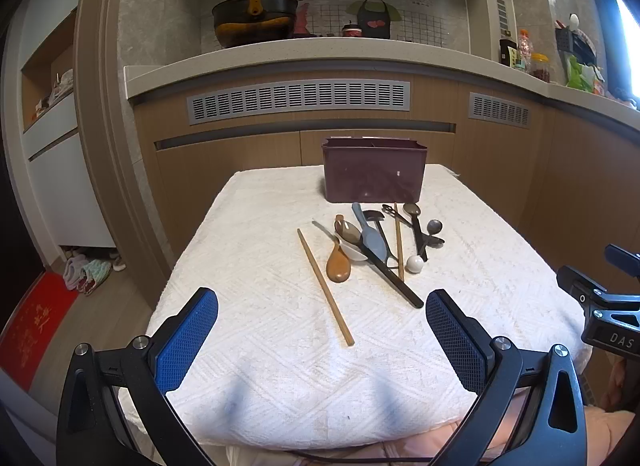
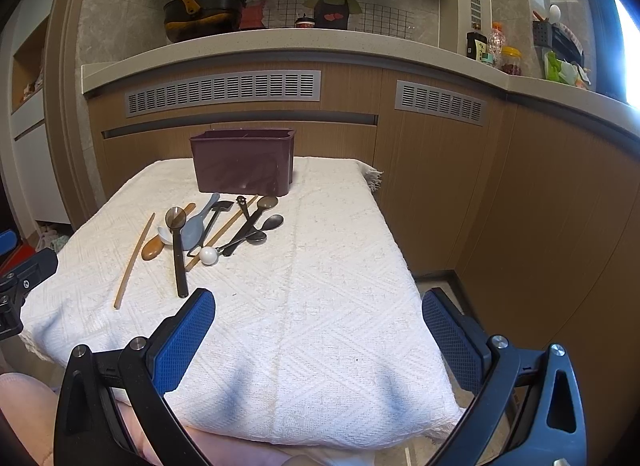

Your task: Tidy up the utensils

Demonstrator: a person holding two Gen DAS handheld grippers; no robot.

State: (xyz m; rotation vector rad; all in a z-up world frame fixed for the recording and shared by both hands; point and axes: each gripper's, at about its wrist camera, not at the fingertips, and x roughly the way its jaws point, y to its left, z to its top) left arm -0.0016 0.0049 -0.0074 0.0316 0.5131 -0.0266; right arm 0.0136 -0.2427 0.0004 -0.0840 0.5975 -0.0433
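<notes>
A pile of utensils lies on a white towel-covered table (image 1: pixel 260 346) (image 2: pixel 320 326): a loose wooden chopstick (image 1: pixel 326 288) (image 2: pixel 134 262), a brown wooden spoon (image 1: pixel 339 264) (image 2: pixel 153 248), a grey-blue spoon (image 1: pixel 370 236) (image 2: pixel 196 225), a long black-handled spoon (image 1: pixel 394 278) (image 2: pixel 179 254), a second chopstick (image 1: pixel 399 242) and dark metal spoons (image 1: pixel 434 227) (image 2: pixel 272 221). Behind them stands a maroon holder box (image 1: pixel 374 173) (image 2: pixel 244 163). My left gripper (image 1: pixel 322 302) hangs open above the near edge, short of the pile. My right gripper (image 2: pixel 319 302) is open over bare towel to the pile's right.
Wooden cabinets with grey vents (image 1: pixel 298 99) and a counter (image 2: pixel 280 47) rise behind the table. A black wok (image 1: pixel 252 19) sits on the counter; bottles and jars (image 2: pixel 494 47) stand at the right. Floor with a red mat (image 1: pixel 32 330) lies left of the table.
</notes>
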